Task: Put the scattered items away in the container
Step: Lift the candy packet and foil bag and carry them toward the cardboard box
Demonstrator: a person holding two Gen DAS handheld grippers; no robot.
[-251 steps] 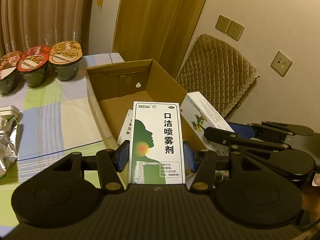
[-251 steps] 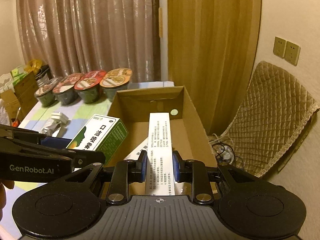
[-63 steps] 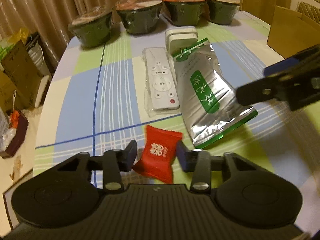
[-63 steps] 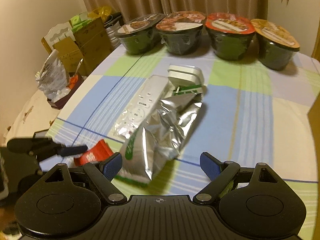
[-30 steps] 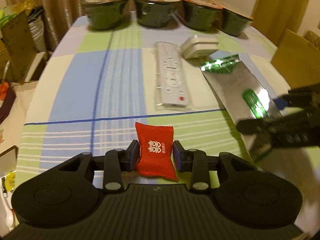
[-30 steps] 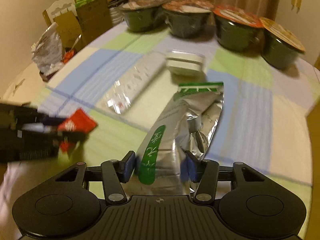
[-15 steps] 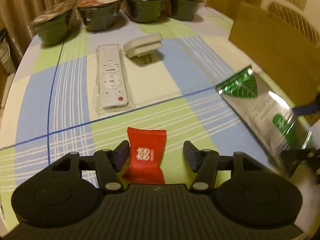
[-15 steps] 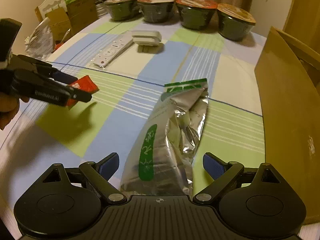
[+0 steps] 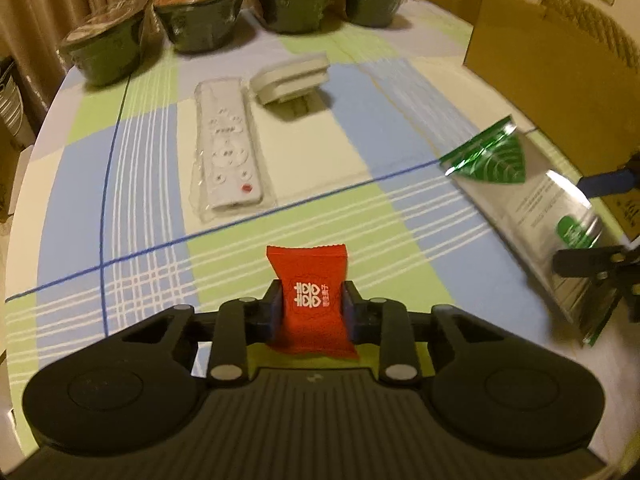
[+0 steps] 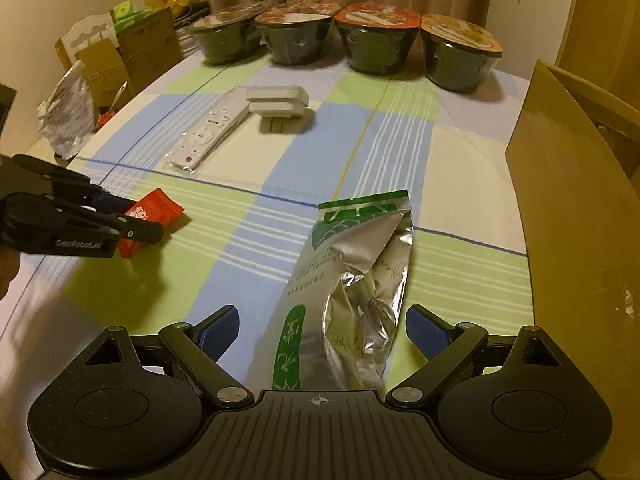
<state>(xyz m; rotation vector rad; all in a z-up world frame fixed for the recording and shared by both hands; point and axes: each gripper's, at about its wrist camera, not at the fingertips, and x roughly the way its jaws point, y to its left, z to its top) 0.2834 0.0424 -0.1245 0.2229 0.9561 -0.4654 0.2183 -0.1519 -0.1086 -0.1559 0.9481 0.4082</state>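
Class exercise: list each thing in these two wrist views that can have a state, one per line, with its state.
left gripper: shut on the red packet
red packet: gripped, upright
right gripper: open around the foil pouch
foil pouch: crumpled, lying flat, ungripped
cardboard box: open-topped
four noodle bowls: lids sealed
remote: lying flat in clear wrap

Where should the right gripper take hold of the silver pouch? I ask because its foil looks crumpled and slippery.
Judging by its pose, grip the near end of the silver pouch, across its width. It lies flat and lengthwise between the right gripper's open fingers, bottom end nearest. Come in low along the tablecloth from this end; the flatter printed side probably holds better than the crumpled foil.
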